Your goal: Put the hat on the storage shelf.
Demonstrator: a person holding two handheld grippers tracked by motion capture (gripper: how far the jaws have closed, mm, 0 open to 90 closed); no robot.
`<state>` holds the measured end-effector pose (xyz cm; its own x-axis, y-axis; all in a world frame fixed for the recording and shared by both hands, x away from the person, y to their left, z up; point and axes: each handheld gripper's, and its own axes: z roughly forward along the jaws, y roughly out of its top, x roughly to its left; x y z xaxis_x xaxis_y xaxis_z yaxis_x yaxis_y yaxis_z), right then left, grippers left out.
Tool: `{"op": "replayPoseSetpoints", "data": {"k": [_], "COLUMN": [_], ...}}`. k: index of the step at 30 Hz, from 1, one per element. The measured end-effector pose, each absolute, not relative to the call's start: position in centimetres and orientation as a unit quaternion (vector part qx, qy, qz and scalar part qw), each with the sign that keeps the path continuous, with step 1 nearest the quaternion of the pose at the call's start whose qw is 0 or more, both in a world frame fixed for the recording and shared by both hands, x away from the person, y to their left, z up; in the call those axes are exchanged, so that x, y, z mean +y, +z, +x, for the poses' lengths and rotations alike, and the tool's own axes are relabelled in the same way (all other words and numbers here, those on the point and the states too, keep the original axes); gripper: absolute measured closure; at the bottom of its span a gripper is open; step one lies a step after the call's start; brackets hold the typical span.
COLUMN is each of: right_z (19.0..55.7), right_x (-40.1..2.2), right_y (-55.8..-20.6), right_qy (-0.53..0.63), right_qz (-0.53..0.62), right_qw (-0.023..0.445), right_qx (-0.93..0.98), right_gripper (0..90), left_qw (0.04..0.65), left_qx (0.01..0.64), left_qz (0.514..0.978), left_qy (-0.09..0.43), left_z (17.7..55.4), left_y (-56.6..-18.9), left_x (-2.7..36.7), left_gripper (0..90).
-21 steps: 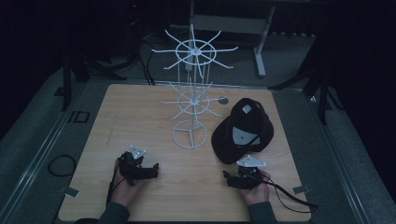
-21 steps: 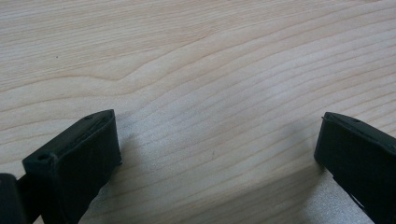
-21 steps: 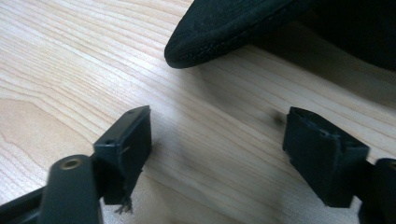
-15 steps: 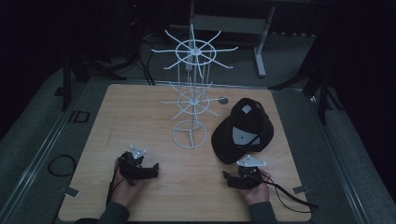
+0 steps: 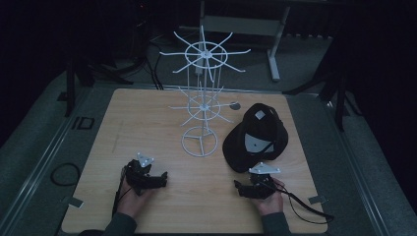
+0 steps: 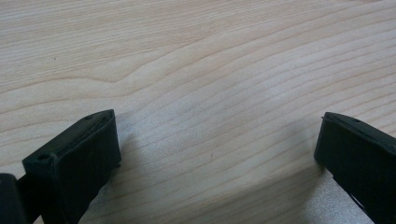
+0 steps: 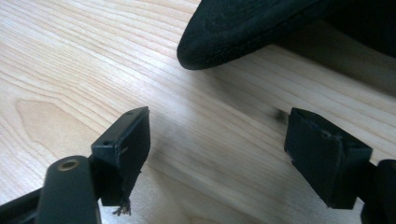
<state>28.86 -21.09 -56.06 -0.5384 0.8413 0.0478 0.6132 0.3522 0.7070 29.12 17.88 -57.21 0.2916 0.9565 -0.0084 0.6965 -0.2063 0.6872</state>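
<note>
step: lining up on the black cap (image 5: 255,140), center-right of frame on the bench (image 5: 147,123) | right gripper (image 5: 244,189) fingers wide, empty, left gripper (image 5: 160,179) same | next: I'd nudge right gripper onto the brim (image 7: 243,28)

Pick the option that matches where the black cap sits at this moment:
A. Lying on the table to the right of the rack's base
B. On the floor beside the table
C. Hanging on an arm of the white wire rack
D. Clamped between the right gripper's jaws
A: the black cap lies flat on the wooden table right of the white wire rack, ahead of the right gripper, whose jaws stand open and empty.
</note>
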Motion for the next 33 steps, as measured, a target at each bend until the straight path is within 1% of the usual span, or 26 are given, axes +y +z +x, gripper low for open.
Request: {"op": "replayPoseSetpoints", "data": {"k": [8, 11, 13, 24, 28, 29, 30, 31, 32, 33], "right_z": [28.9, 29.0, 29.0, 29.5, 29.7, 29.7, 29.7, 29.8, 29.8, 29.8], "right_x": [-20.9, -20.5, -20.3, -20.4, -20.5, -20.4, -20.4, -20.4, -20.4, -20.4], "right_y": [-55.3, -55.1, -54.9, -54.6, -54.5, -54.5, -54.5, -54.4, -54.4, -54.3], "right_qy": [0.370, 0.371, 0.371, 0.399, 0.404, 0.408, 0.408, 0.415, 0.415, 0.422], "right_qz": [0.460, 0.458, 0.459, 0.483, 0.491, 0.495, 0.495, 0.499, 0.499, 0.502], "right_qw": [0.157, 0.158, 0.161, 0.144, 0.142, 0.139, 0.139, 0.138, 0.138, 0.139], "right_qx": [0.792, 0.792, 0.791, 0.766, 0.759, 0.754, 0.754, 0.748, 0.748, 0.742], "right_gripper": [19.3, 14.2, 12.4, 11.6, 14.4, 19.3, 19.3, 24.2, 24.2, 28.9], "left_qw": [0.299, 0.299, 0.299, 0.299, 0.299, 0.299, 0.299, 0.299, 0.299, 0.299], "left_qx": [0.554, 0.554, 0.554, 0.554, 0.553, 0.553, 0.554, 0.553, 0.553, 0.553], "left_qz": [0.746, 0.746, 0.746, 0.747, 0.747, 0.747, 0.747, 0.747, 0.747, 0.747], "left_qy": [0.217, 0.217, 0.217, 0.217, 0.216, 0.216, 0.216, 0.216, 0.216, 0.216], "left_z": [29.1, 29.1, 29.1, 29.1, 29.1, 29.1, 29.1, 29.1, 29.1, 29.1], "left_y": [-57.2, -57.2, -57.2, -57.2, -57.2, -57.2, -57.2, -57.2, -57.2, -57.2], "left_x": [17.9, 17.9, 17.9, 17.9, 17.9, 17.9, 17.8, 17.9, 17.9, 17.9], "left_gripper": [0.1, 0.1, 0.1, 0.1, 0.1, 0.1, 0.1, 0.1, 0.1, 0.1]}}
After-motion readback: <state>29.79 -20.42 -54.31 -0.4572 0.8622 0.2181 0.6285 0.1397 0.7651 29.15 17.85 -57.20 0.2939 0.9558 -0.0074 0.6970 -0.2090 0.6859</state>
